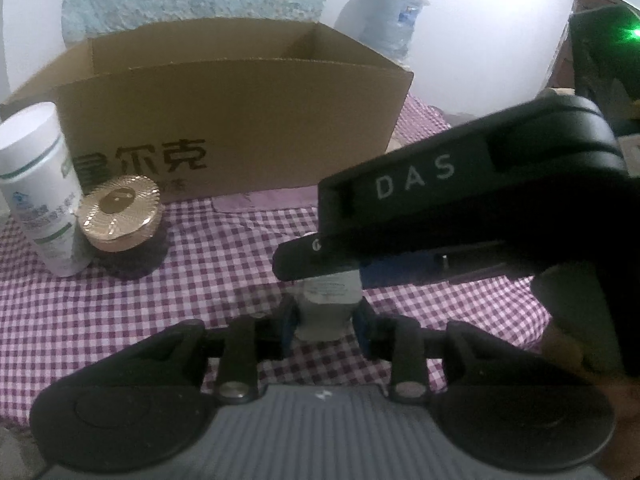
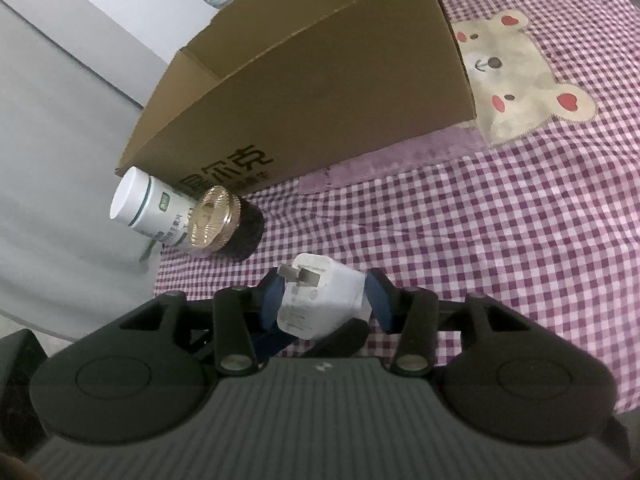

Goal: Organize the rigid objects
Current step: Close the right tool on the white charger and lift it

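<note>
Left gripper [image 1: 325, 320] is nearest the lens, blue pads closed against both sides of a white plug charger [image 1: 326, 300], low on its body. Right gripper [image 2: 324, 300] comes in from the left gripper's right side and crosses above the charger. In its own view its pads press the same charger higher up, prongs pointing up and ahead. Charger tilted, held by both grippers just over the cloth.

- Checked cloth [image 2: 480, 240], purple and white, covers the whole surface. Its edge runs close by on the right gripper's left, with grey floor [image 2: 60, 160] beyond. Widest bare stretch lies ahead and to the right of the right gripper.
- Cardboard box [image 1: 240, 112], top open, stands ahead of both grippers with its long wall facing them. A strip of bare cloth separates it from the fingertips. Its far-right corner overlaps a bear patch [image 2: 520, 80] on the cloth.
- Water jug [image 1: 392, 20], beyond the box, blurred.
- White bottle [image 1: 36, 184], upright, ahead-left of the left gripper, near the box's left corner and the cloth edge.
- Gold-lidded jar [image 1: 120, 212], dark body, touching the bottle on the side toward the grippers.
</note>
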Tool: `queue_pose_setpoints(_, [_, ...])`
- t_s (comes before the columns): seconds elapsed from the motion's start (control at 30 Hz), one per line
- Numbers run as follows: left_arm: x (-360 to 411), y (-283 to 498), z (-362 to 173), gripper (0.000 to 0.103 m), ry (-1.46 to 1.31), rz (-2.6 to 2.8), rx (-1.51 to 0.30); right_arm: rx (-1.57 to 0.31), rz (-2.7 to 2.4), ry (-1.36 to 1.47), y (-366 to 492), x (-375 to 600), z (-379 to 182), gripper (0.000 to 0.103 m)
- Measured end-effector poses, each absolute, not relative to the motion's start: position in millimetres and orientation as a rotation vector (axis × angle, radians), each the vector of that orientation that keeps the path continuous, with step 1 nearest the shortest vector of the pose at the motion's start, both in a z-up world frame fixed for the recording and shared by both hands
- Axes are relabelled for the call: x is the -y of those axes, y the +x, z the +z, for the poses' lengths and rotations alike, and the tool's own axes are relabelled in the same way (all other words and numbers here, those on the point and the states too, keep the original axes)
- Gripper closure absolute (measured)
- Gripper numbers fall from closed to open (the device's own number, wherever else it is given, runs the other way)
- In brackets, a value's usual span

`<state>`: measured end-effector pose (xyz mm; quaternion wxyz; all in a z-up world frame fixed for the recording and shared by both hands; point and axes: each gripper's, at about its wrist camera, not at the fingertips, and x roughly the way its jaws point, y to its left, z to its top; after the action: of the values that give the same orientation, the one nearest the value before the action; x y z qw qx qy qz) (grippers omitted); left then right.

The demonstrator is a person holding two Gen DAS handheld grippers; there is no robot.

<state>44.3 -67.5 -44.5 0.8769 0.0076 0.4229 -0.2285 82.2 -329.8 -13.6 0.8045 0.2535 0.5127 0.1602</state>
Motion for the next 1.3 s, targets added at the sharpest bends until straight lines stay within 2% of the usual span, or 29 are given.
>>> queue_pose_setpoints(1.3, [56.9, 46.6, -24.7, 0.071, 0.026, -0.461, -0.892, -1.065, 0.364, 0.543, 76.2, 327.5, -2.1, 0.058])
